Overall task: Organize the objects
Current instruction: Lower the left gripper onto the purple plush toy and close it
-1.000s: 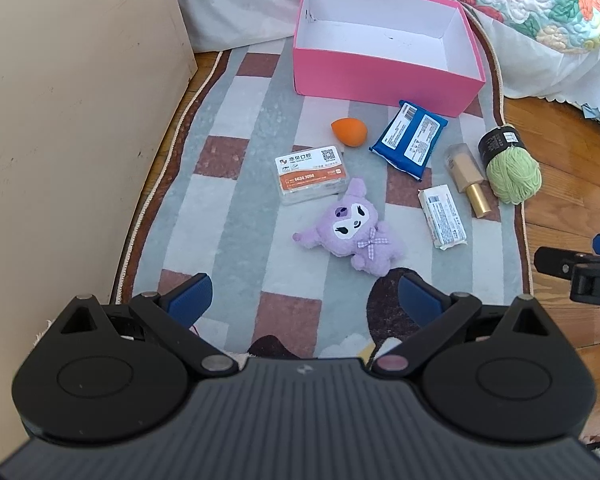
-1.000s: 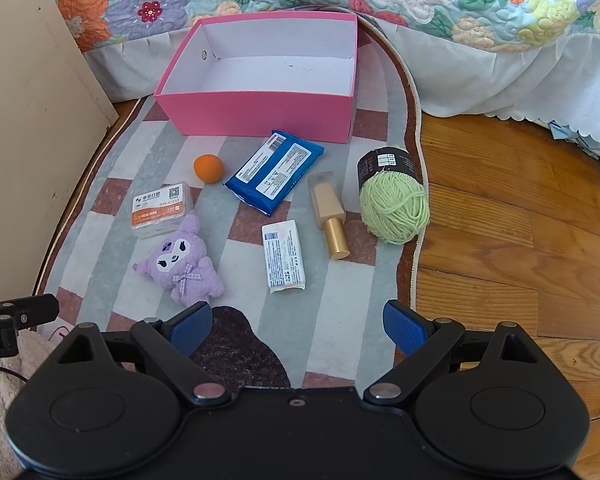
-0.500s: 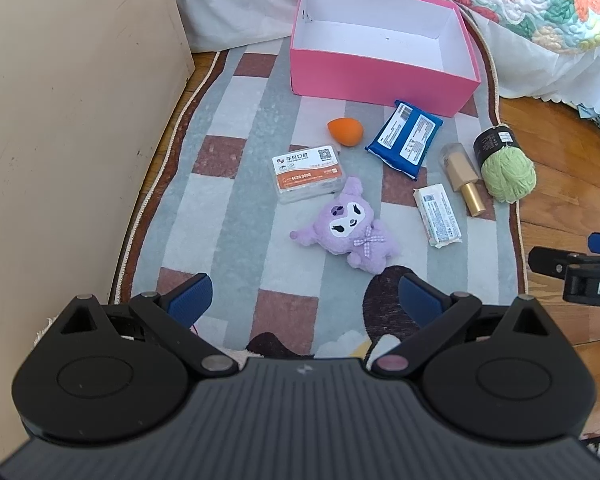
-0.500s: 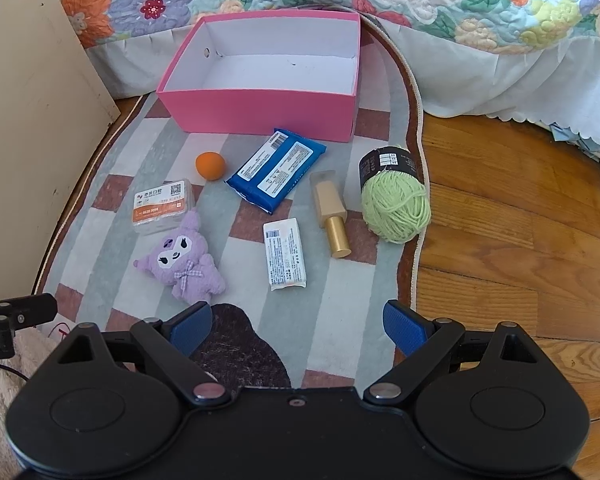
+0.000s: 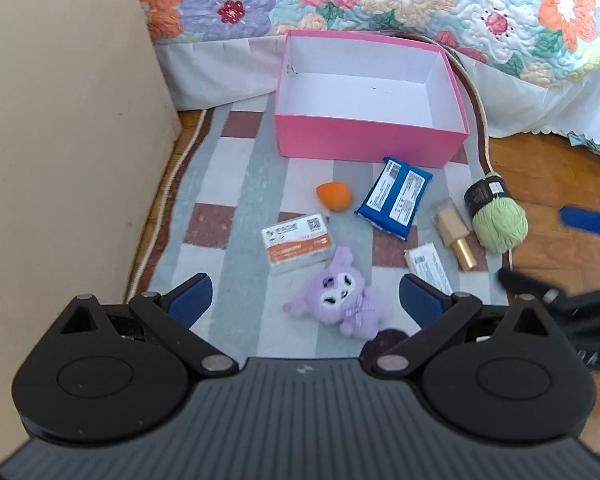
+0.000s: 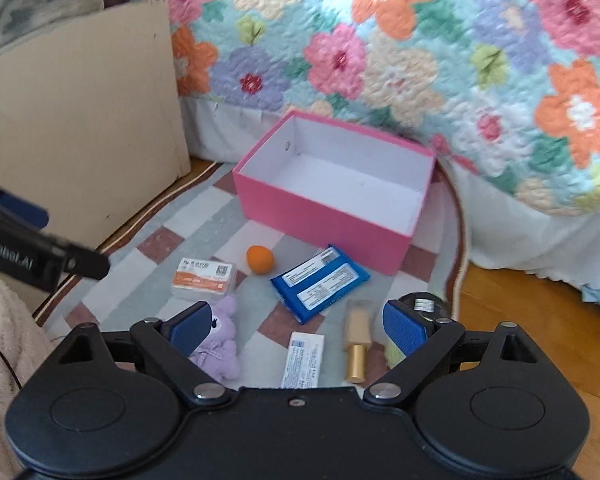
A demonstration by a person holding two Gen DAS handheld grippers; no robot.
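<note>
An empty pink box point(image 5: 370, 138) point(image 6: 320, 212) stands at the rug's far end. In front of it lie an orange sponge point(image 5: 334, 197) point(image 6: 260, 258), a blue packet point(image 5: 394, 202) point(image 6: 318, 282), a white-and-orange box point(image 5: 298, 242) point(image 6: 203, 280), a purple plush point(image 5: 340, 300) point(image 6: 216, 350), a beige-and-gold bottle point(image 5: 456, 238) point(image 6: 357, 336), a white tube box point(image 5: 430, 266) point(image 6: 303, 358) and green yarn point(image 5: 498, 222). My left gripper point(image 5: 305, 298) is open above the plush. My right gripper point(image 6: 298, 322) is open over the tube box and bottle.
A chequered rug point(image 5: 236, 184) covers part of a wooden floor point(image 5: 548, 172). A beige board point(image 5: 60, 140) stands on the left. A bed with a floral quilt point(image 6: 420, 48) rises behind the box. A fluffy sleeve point(image 6: 0, 344) shows at the lower left.
Both grippers have tilted up and come lower and nearer to the objects, so the quilt fills more of the views. The objects lie as before. Both stay open.
</note>
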